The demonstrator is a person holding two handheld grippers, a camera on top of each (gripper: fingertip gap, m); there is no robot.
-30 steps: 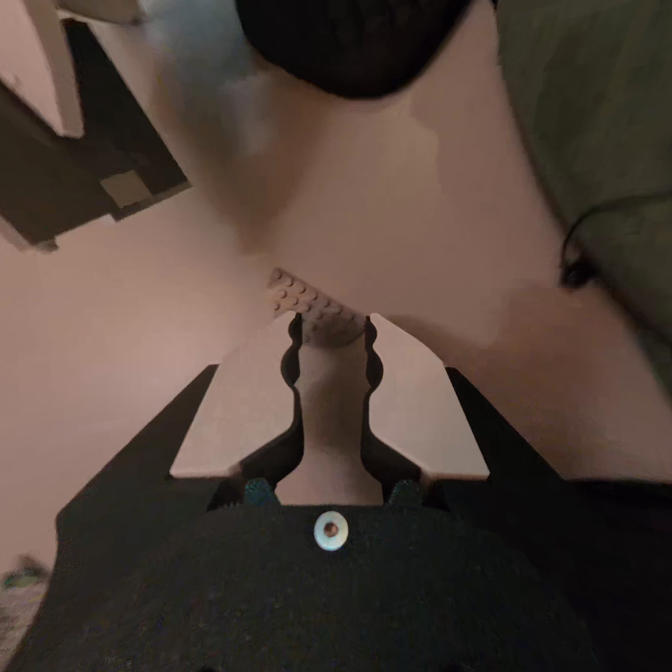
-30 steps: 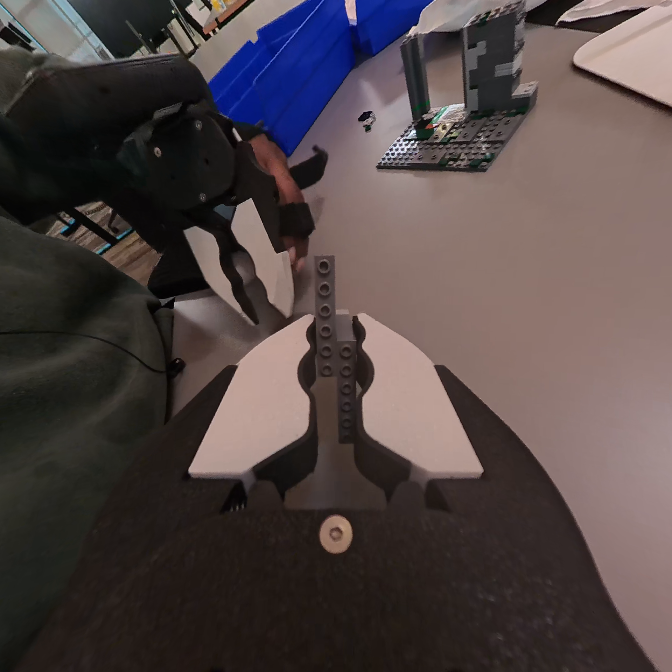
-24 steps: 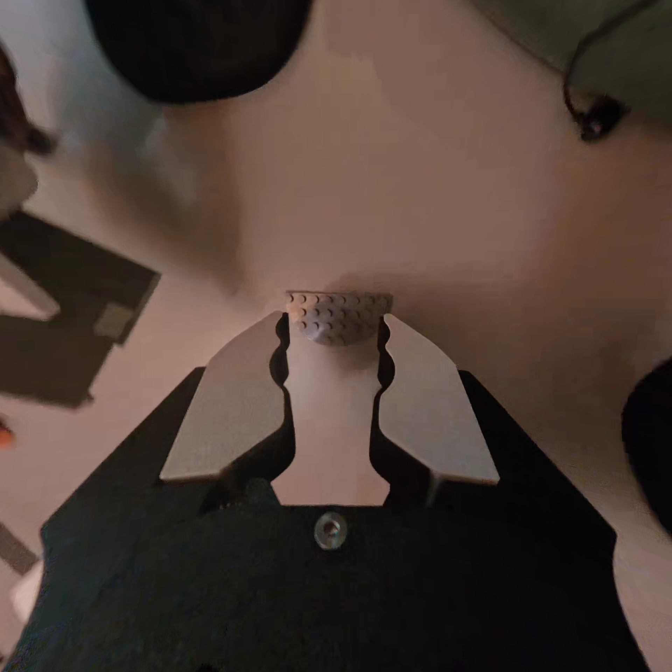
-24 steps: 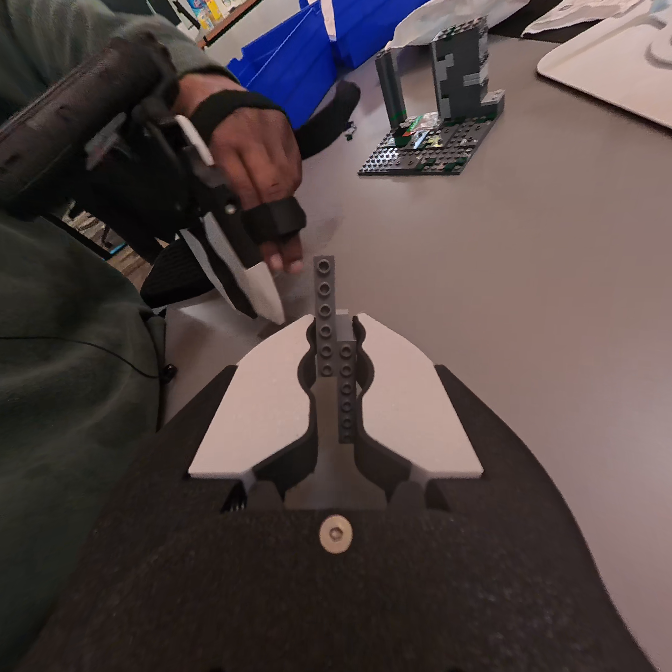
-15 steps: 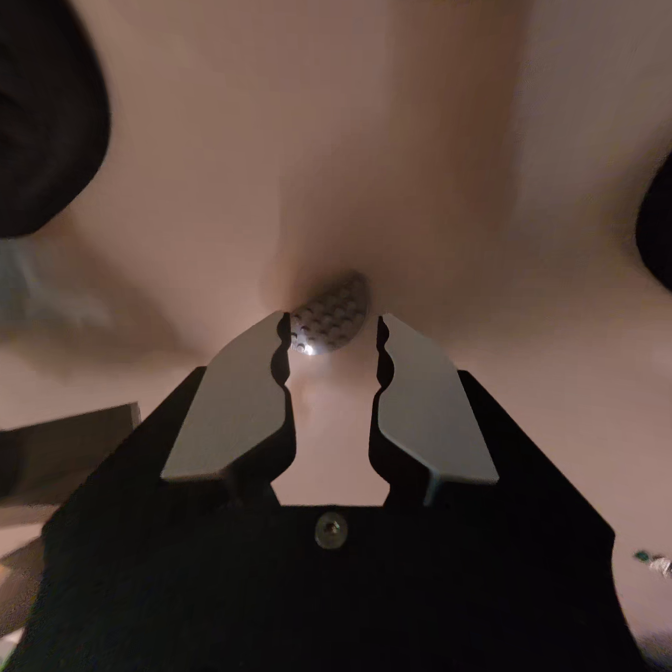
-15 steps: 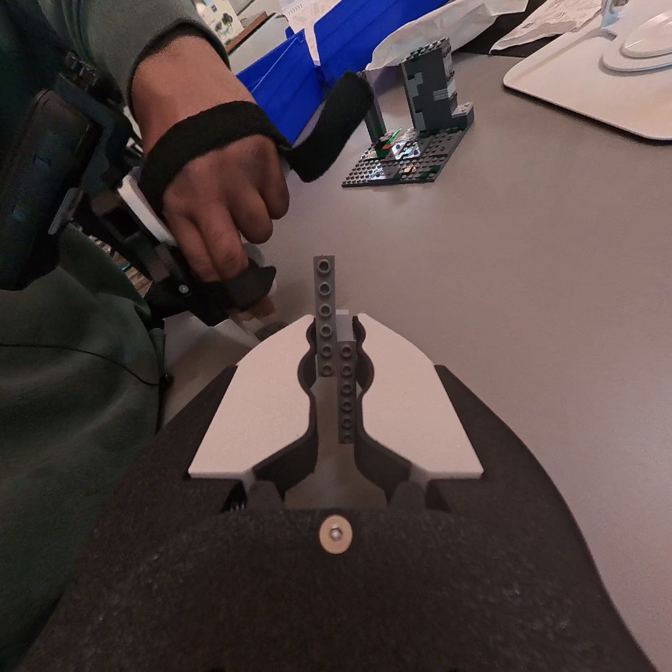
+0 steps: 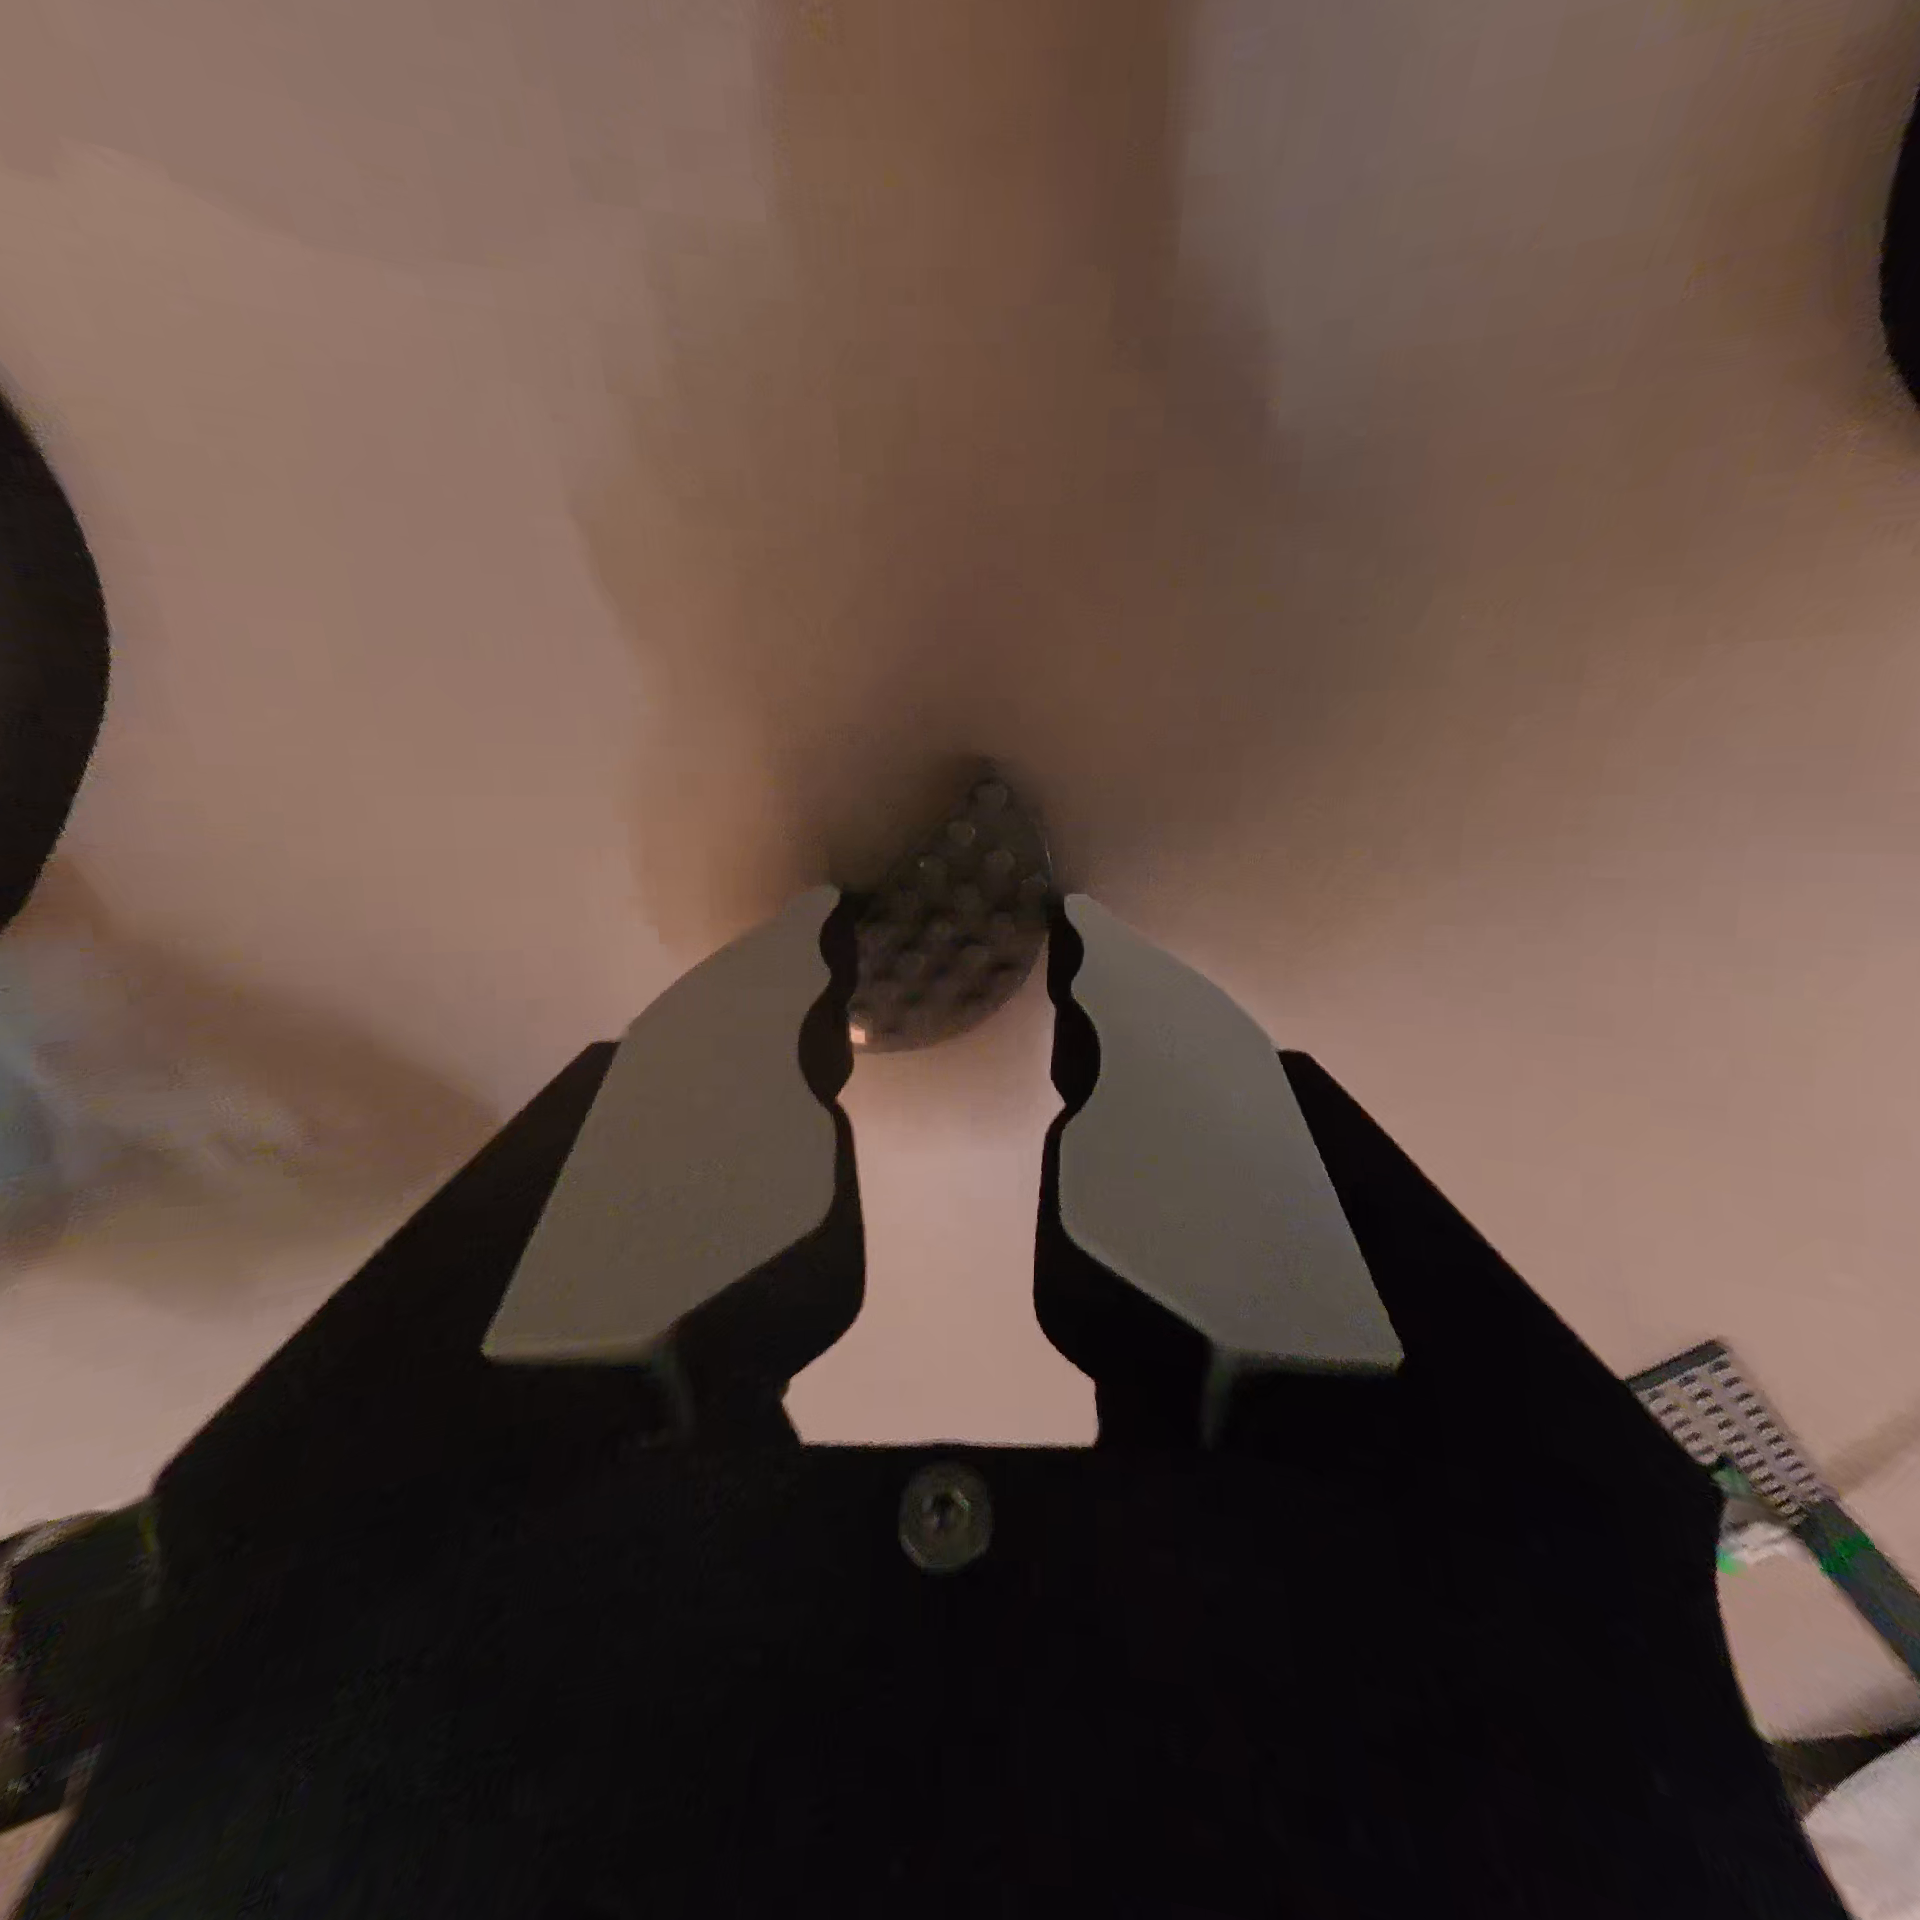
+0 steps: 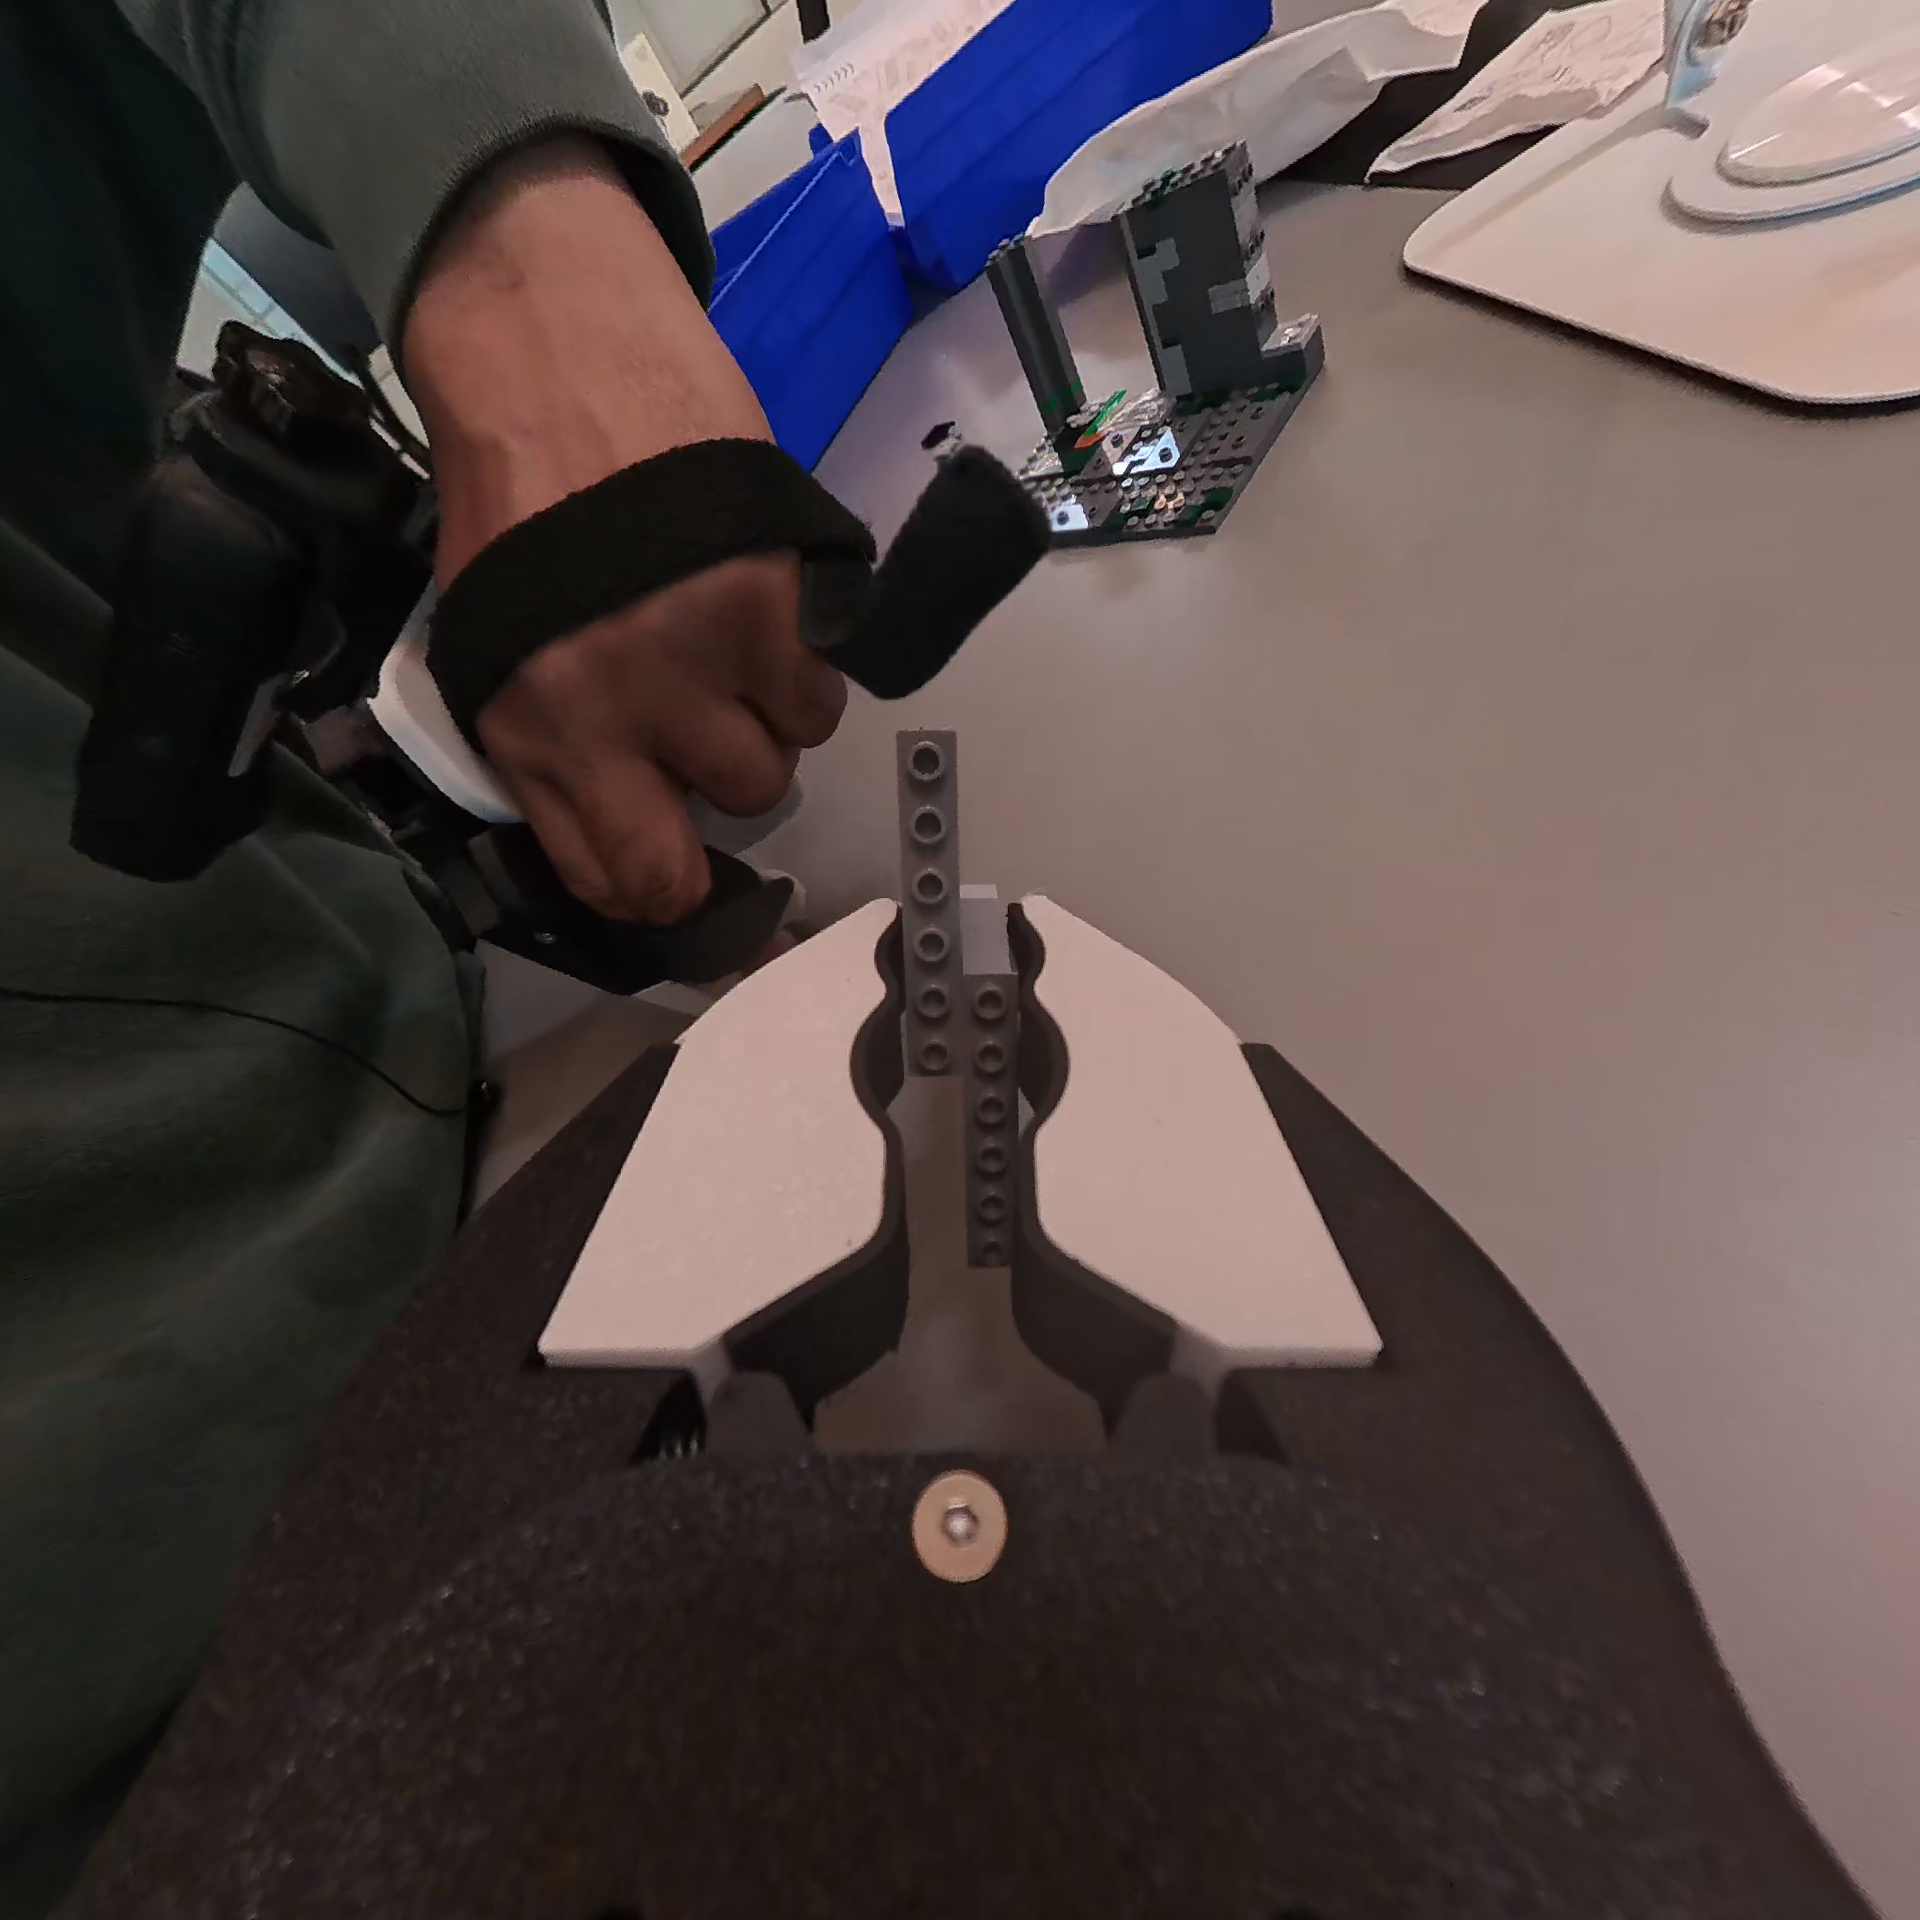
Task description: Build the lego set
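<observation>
In the left wrist view my left gripper (image 7: 951, 904) points down at the table. Its jaws stand a little apart, close on either side of a dark rounded studded plate (image 7: 956, 914) that lies at the tips. The left finger touches the plate. My right gripper (image 8: 956, 914) is shut on a grey assembly of two long lego bricks (image 8: 928, 831), which sticks out past the tips above the table. A hand (image 8: 623, 675) holds the left gripper just left of it. The partial lego build (image 8: 1174, 312), with two dark pillars on a dark baseplate, stands farther back.
The grey table (image 8: 1507, 831) stretches to the right. Blue bins (image 8: 831, 260) and a white bag (image 8: 1195, 135) stand behind the build. A white tray (image 8: 1662, 239) lies at the far right. A green-sleeved body (image 8: 208, 1143) fills the left. A studded plate edge (image 7: 1725, 1444) shows in the left wrist view. Spacing between my two grippers at the tips: around 15 cm. Left tips and right tips are each some 30 cm from the partial lego build (image 8: 1174, 312).
My left gripper loosened from the rounded plate and turned about it, and its jaws have narrowed again around it. The right gripper kept its hold and swung slightly, with the build shifting in view.
</observation>
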